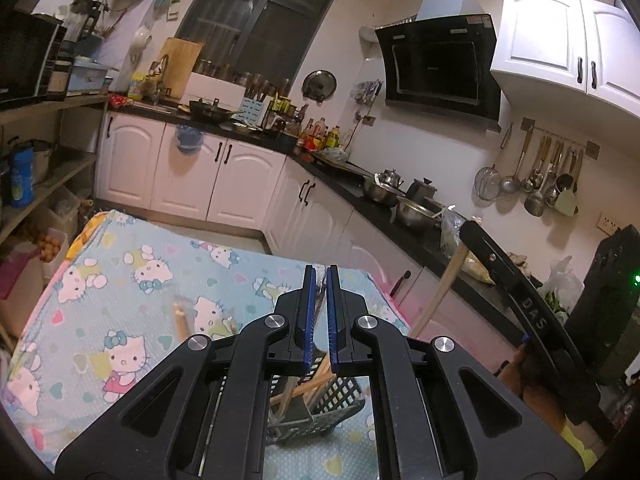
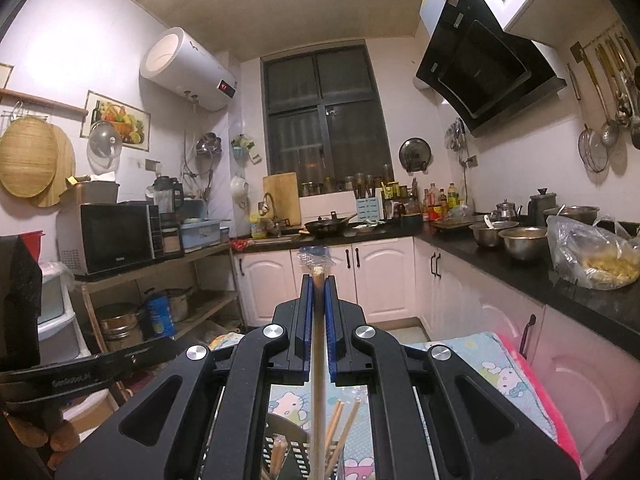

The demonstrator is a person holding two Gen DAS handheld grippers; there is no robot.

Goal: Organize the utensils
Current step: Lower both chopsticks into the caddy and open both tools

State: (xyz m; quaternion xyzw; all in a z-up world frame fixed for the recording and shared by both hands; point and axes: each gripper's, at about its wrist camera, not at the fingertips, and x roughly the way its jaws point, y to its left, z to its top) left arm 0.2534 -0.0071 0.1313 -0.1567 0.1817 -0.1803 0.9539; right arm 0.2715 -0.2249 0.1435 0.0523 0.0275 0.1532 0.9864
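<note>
A dark slotted utensil basket (image 1: 336, 396) stands on the table under my left gripper (image 1: 320, 280), with wooden chopsticks (image 1: 316, 380) leaning in it. The left gripper's blue pads are shut, and I see nothing clearly held between them. My right gripper (image 2: 319, 284) is shut on a long wooden stick (image 2: 318, 360) that runs down between its pads toward the basket (image 2: 288, 440) and the chopsticks (image 2: 340, 428) in it. In the left wrist view that stick (image 1: 440, 292) slants up on the right. More wooden utensils (image 1: 182, 316) lie blurred on the cloth.
The table carries a light blue cartoon-cat cloth (image 1: 120, 280). A black counter (image 1: 360, 196) with steel bowls and pots runs along the right. Open shelves (image 1: 52, 176) with a microwave (image 2: 116, 236) stand at the left. Ladles and strainers (image 1: 540, 176) hang on the right wall.
</note>
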